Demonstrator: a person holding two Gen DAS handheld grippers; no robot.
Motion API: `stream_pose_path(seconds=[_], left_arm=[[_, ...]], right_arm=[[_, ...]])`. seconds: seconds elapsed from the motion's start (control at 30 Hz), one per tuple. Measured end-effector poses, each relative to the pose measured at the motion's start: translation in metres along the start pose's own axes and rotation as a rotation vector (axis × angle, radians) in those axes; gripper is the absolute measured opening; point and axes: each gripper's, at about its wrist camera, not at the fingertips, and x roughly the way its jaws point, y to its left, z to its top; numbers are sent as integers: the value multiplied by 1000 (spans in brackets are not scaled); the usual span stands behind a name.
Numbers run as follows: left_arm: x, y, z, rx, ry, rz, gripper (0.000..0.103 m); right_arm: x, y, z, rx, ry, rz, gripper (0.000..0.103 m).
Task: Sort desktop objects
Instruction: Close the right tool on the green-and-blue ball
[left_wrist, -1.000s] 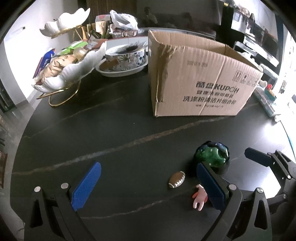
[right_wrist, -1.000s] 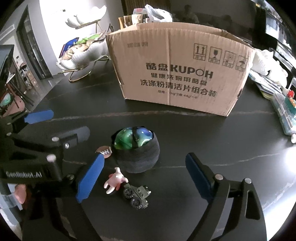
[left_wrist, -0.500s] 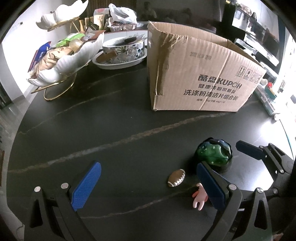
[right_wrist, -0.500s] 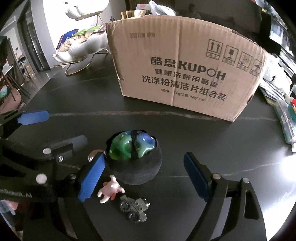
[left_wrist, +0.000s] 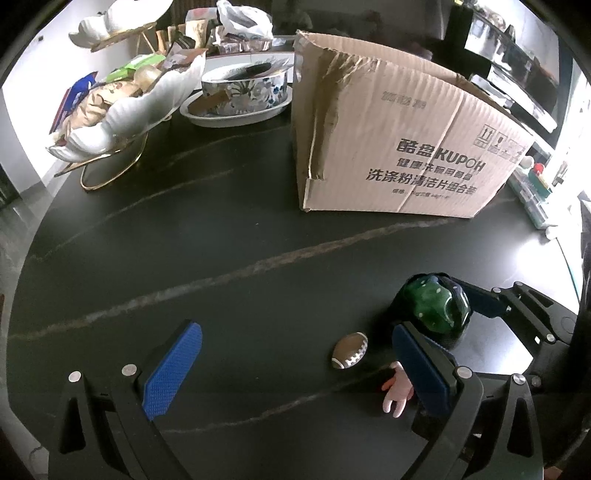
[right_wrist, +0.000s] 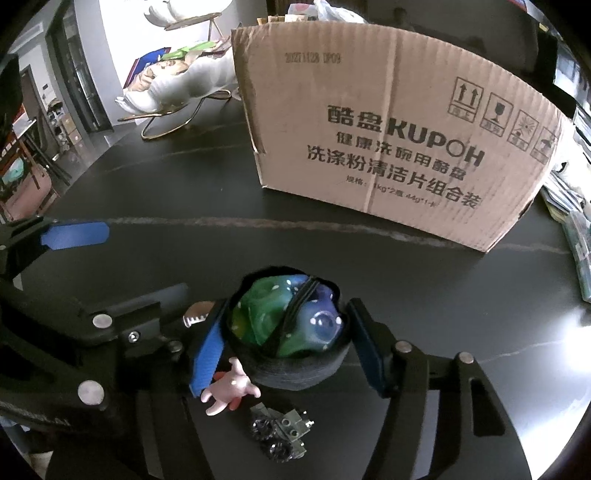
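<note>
Nearest you: a small grey toy vehicle (right_wrist: 282, 435) and a pink toy hand (right_wrist: 229, 389). Your right gripper (right_wrist: 288, 341) has its 2 pads pressed on the black pouch holding a green-blue ball (right_wrist: 291, 325) on the dark table (left_wrist: 221, 258). Left gripper (left_wrist: 295, 369) jaws wide apart, beside a little brown football (left_wrist: 349, 350). Cardboard box (right_wrist: 399, 147) sits behind.

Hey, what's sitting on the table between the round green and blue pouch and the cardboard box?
Nothing: in the right wrist view, only bare dark table separates the pouch from the cardboard box.
</note>
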Motion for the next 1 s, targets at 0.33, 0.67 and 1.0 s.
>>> stream_pose_path(seconds=[0.33, 0.67, 1.0], left_arm=[[2, 2, -1, -24, 8, -6, 102], [6, -8, -4, -1, 8, -12, 101], [13, -24, -14, 69, -6, -6, 88]], right_arm=[[-3, -5, -1, 3, 20, -28, 60], [-19, -31, -10, 52, 9, -84, 60], [-28, -54, -11, 122, -8, -81, 60]])
